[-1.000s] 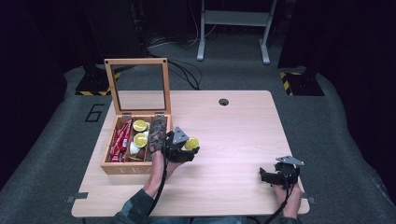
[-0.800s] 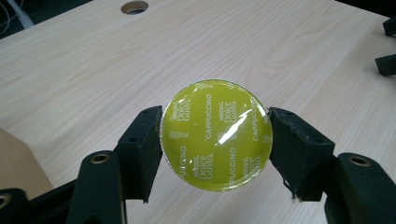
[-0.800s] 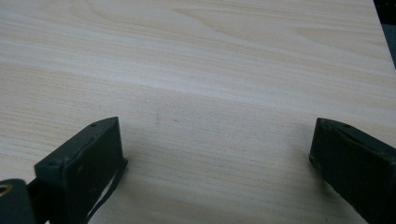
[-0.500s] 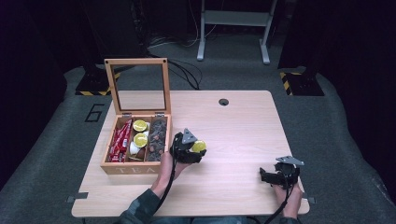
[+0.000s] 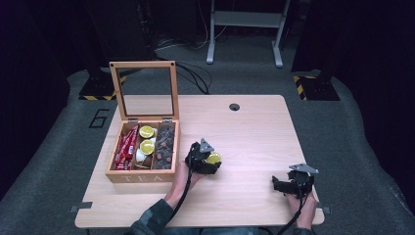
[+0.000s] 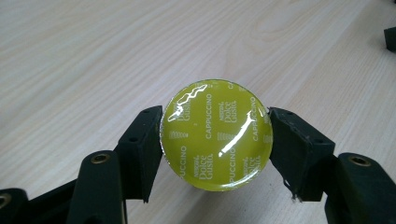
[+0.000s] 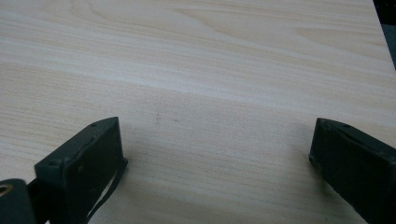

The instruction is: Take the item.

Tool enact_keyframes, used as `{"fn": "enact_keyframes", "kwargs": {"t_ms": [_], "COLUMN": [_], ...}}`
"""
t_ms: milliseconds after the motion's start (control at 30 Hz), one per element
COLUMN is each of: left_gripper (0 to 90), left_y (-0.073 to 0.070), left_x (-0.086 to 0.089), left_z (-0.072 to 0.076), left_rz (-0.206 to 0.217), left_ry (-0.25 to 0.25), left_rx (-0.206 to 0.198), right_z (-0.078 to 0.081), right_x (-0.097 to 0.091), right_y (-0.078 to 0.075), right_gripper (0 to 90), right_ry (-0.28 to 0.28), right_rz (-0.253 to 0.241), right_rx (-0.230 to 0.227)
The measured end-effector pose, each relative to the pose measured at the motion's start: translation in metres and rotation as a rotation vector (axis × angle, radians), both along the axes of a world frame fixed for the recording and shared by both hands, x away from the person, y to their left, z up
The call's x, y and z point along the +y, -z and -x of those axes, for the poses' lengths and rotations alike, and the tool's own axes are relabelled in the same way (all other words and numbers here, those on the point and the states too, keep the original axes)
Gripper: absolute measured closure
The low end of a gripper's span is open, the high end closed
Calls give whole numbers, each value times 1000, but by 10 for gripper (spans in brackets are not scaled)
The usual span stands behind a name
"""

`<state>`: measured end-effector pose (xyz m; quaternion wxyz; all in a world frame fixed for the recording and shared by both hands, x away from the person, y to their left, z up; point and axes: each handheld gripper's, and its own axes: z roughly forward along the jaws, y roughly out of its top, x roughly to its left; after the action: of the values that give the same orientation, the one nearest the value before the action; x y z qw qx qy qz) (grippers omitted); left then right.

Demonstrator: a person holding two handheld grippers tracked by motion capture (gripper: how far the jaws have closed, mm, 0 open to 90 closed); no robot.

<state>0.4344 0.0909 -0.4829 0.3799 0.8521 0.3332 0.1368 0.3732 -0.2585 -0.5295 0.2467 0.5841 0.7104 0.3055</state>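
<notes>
A yellow-green coffee capsule (image 6: 216,135) marked "cappuccino" sits squeezed between the two black jaws of my left gripper (image 6: 215,135), foil lid up. In the high view the left gripper (image 5: 211,160) holds the capsule (image 5: 213,157) low over the table, just right of the open wooden tea box (image 5: 139,177). The box holds red sachets (image 5: 125,147), two more yellow-green capsules (image 5: 147,140) and dark pods (image 5: 164,143). My right gripper (image 5: 277,185) rests near the table's front right corner; in the right gripper view its jaws (image 7: 215,154) stand wide apart over bare wood.
The box's glass lid (image 5: 145,90) stands upright at the back. A round cable hole (image 5: 234,106) lies near the table's (image 5: 254,142) far edge. Dark floor, cables and a white stand surround the table.
My left gripper has carried the capsule away from the box to the right and lowered it toward the table. The right gripper has not moved.
</notes>
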Motion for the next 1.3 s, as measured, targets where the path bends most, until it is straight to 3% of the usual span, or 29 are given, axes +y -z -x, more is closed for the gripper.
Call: {"fn": "enact_keyframes", "kwargs": {"t_ms": [367,833,900,1033,1300], "left_gripper": [378,375,363,240,150], "left_y": [10,17,17,15,-1], "left_x": [-5,-8,-7,-6,2], "left_z": [-6,-8,-8,-6,9], "left_rz": [-15,-15,-21,-11,-19], "left_ry": [0,-6,-4,-9,2], "left_rx": [35,48,47,51,6], "right_z": [0,0,0,0,0], "right_x": [0,0,0,0,0], "right_y": [0,0,0,0,0], "right_gripper": [20,24,24,24,25], "right_ry": [1,-4,-4,-4,-3], "right_rz": [0,2,2,2,2], "right_rx": [-3,-6,-5,-6,-7]}}
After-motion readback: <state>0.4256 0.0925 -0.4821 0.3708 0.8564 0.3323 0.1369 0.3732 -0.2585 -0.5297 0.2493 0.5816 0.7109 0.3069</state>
